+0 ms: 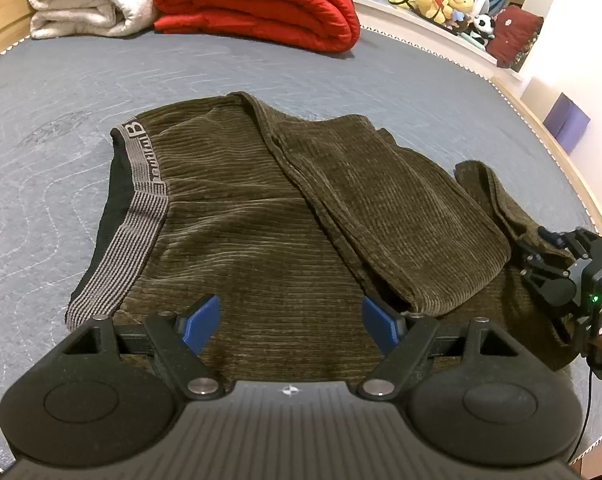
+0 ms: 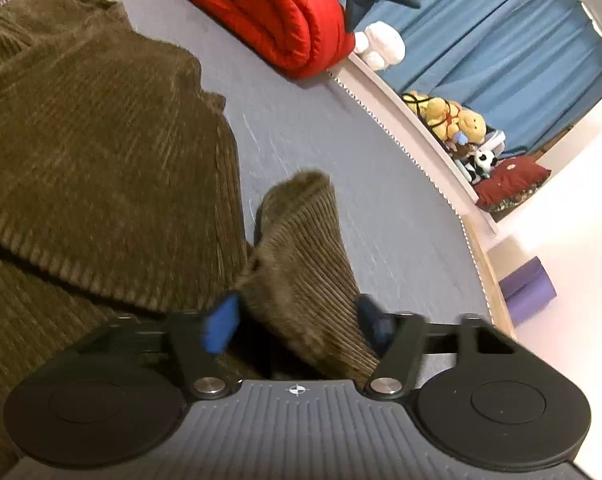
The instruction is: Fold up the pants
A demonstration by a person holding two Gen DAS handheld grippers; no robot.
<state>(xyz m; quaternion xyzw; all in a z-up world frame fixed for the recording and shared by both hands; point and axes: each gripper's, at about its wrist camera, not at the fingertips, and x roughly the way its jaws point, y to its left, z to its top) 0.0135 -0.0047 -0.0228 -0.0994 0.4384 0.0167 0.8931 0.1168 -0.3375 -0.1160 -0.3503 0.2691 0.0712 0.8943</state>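
Note:
Brown corduroy pants (image 1: 237,216) lie flat on the grey bed cover (image 1: 61,92), with the striped grey waistband (image 1: 141,208) at the left and one leg folded back across the middle. My left gripper (image 1: 291,324) hovers open over the near part of the pants, with nothing between its blue pads (image 1: 201,324). In the right wrist view a raised fold of the loose pants leg (image 2: 301,248) sits between the blurred blue pads (image 2: 221,326) of my right gripper (image 2: 297,326). The jaws stand wide, and a dark gap shows beside the left pad. The left wrist view shows that right gripper (image 1: 541,256) at the pants' right end.
A rolled red quilt (image 1: 257,4) and a white blanket (image 1: 85,4) lie at the far side of the bed. Plush toys (image 1: 445,0) and a dark red cushion (image 1: 513,36) line a white ledge at the right. A purple box (image 2: 529,288) stands on the floor past the bed's edge.

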